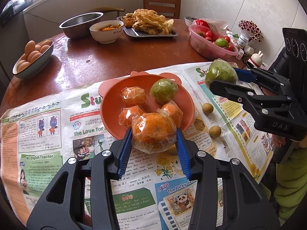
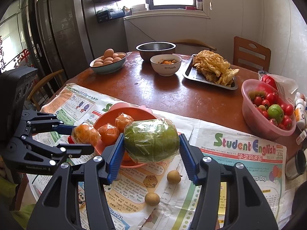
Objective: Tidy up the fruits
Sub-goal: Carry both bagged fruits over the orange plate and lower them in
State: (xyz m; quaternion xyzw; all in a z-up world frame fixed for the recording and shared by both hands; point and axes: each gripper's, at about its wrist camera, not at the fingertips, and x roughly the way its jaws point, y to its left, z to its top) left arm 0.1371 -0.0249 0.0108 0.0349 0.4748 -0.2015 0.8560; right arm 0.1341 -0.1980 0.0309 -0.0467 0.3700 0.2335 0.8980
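Note:
My left gripper (image 1: 153, 137) is shut on a plastic-wrapped orange fruit (image 1: 153, 132), held above the near rim of the orange bowl (image 1: 109, 103). In the bowl lie three wrapped orange fruits (image 1: 133, 96) and one wrapped green fruit (image 1: 163, 90). My right gripper (image 2: 151, 143) is shut on a wrapped green fruit (image 2: 151, 140), raised over the newspaper (image 2: 239, 153) just right of the bowl (image 2: 99, 122). From the right wrist view the left gripper (image 2: 84, 140) holds its orange fruit (image 2: 85, 134) at the bowl's left side. Two small brown round fruits (image 2: 173, 176) lie on the paper.
Farther back on the round wooden table (image 1: 115, 57) stand a bowl of eggs (image 1: 33, 57), a steel bowl (image 1: 80, 24), a white bowl (image 1: 106, 30), a tray of fried food (image 1: 149, 24) and a pink basin of tomatoes (image 1: 213, 40). Small bottles (image 2: 300, 111) crowd the right edge.

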